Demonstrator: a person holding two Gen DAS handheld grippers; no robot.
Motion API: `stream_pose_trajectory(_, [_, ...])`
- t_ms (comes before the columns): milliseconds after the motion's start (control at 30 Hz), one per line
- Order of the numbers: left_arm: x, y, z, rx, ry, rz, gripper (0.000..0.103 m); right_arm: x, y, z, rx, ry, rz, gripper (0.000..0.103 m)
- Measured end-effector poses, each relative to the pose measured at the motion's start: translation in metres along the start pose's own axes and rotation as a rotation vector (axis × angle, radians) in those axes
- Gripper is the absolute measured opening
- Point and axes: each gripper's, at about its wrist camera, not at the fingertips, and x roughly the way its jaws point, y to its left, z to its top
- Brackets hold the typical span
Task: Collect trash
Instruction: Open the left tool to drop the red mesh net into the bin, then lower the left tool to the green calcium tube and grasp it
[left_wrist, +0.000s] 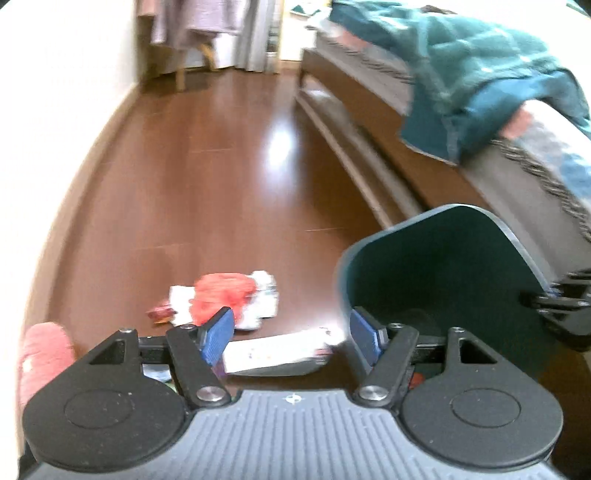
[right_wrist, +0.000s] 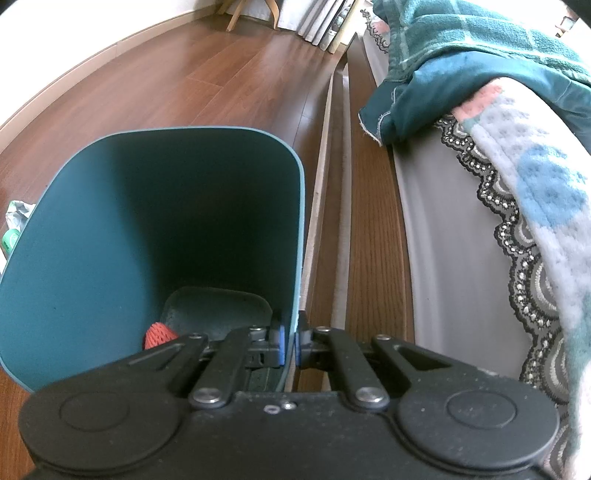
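A dark teal bin (right_wrist: 147, 229) stands on the wooden floor beside the bed, and my right gripper (right_wrist: 291, 343) is shut on its right-hand wall near the rim. An orange mesh piece (right_wrist: 158, 334) lies at the bottom of the bin. In the left wrist view the same bin (left_wrist: 443, 266) is at the right, with the right gripper (left_wrist: 561, 306) clamped on its far side. My left gripper (left_wrist: 291, 334) is open with nothing between its blue pads. Beyond it on the floor lie a white card (left_wrist: 277, 352) and a red-and-white wrapper pile (left_wrist: 225, 299).
The bed (right_wrist: 461, 221) with a teal blanket (left_wrist: 491, 85) and a wooden frame runs along the right. A pink fluffy thing (left_wrist: 44, 354) sits at the left edge. Crumpled paper and a green item (right_wrist: 14, 225) lie left of the bin. A chair (left_wrist: 192, 55) stands far back.
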Motion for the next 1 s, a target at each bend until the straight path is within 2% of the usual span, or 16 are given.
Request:
stream_pose_trajectory(100, [0.014,0.025,-0.004,-0.041,0.03,0.075,0.072,0.0,0.0,0.0,0.0,0.001,-0.001,0.004])
stream_pose_trajectory(200, [0.033,0.046,-0.009,-0.089,0.053,0.147,0.081,0.0,0.0,0.0,-0.002,0.002,-0.001,0.004])
stream_pose_trajectory(433, [0.111,0.097,-0.036,-0.316,0.251,0.257,0.081,0.002,0.001,0.001,0.003,0.004,-0.006,0.004])
stream_pose_trajectory(533, [0.139,0.11,-0.053,-0.38,0.311,0.308,0.081,0.0,0.003,0.001,-0.007,0.002,-0.009,0.004])
stream_pose_trajectory(700, [0.181,0.129,-0.077,-0.503,0.398,0.308,0.081,0.0,0.005,0.0,-0.009,0.004,-0.017,0.004])
stream_pose_trajectory(1000, [0.231,0.143,-0.108,-0.609,0.494,0.317,0.081,0.0,0.011,0.002,-0.026,0.014,-0.034,0.005])
